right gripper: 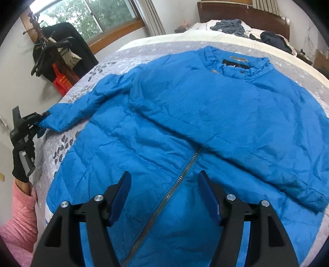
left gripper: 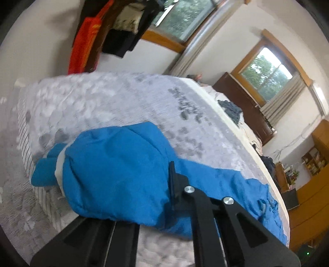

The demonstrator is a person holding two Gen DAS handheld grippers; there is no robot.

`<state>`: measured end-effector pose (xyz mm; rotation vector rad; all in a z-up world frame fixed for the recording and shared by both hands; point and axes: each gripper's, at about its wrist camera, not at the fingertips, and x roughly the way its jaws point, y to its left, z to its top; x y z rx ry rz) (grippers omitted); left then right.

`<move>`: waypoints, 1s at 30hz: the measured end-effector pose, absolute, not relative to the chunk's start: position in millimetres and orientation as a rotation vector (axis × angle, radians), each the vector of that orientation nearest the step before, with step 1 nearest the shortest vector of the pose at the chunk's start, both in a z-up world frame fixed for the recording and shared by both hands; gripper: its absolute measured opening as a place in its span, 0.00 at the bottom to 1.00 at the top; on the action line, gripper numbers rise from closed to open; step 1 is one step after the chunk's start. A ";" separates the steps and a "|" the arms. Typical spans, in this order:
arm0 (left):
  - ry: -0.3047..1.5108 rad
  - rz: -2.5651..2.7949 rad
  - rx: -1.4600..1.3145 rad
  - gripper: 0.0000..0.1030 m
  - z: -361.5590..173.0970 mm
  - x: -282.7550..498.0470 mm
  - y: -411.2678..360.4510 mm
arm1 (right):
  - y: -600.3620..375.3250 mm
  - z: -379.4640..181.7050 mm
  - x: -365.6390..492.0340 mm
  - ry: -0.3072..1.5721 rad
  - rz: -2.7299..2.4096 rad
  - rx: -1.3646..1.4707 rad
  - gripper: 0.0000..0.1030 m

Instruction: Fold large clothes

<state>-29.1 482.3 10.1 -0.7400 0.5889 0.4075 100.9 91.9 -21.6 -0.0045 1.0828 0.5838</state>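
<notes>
Overall scene: a blue jacket (right gripper: 205,115) lies front-up, spread across a grey patterned bedspread (right gripper: 144,49) on a bed.
Jacket layout: collar (right gripper: 236,63) points toward the headboard (right gripper: 236,14); the metal zipper (right gripper: 174,182) runs diagonally down the front toward the right wrist camera.
Right-hand sleeve: folded across the chest, its cuff lying near the lower right of the right wrist view.
Left-hand sleeve (right gripper: 82,111): stretched outward to the bed's edge, cuff end at the left gripper.
Left gripper (right gripper: 39,121): clamped on the sleeve's cuff, seen small at the left edge of the right wrist view; held by a black-gloved hand (right gripper: 20,164) with a pink sleeve (right gripper: 18,221) below it.
Left wrist view: blue fabric (left gripper: 123,174) bunches over the fingers (left gripper: 172,184), hiding most of the near one; image blurred.
Right gripper (right gripper: 164,197): jaws apart, blue pads (right gripper: 121,197) either side of the zipper, hovering above the jacket's lower front, gripping nothing.
Background: windows (right gripper: 90,16), dark clothes and a red bag (right gripper: 61,80) on a rack, loose garments (right gripper: 230,26) by the headboard.
</notes>
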 end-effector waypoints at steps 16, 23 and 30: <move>0.560 0.055 -0.449 0.04 88.7 49.3 305.7 | 9.8 -8.8 101.7 1.042 0.424 0.067 0.66; 0.604 -0.107 -0.349 0.04 92.2 83.2 216.0 | -13.5 -11.4 106.3 1.039 0.406 0.117 0.66; 0.678 -0.207 -0.303 0.04 62.9 115.0 149.1 | -34.8 -8.0 107.7 1.022 0.371 0.149 0.66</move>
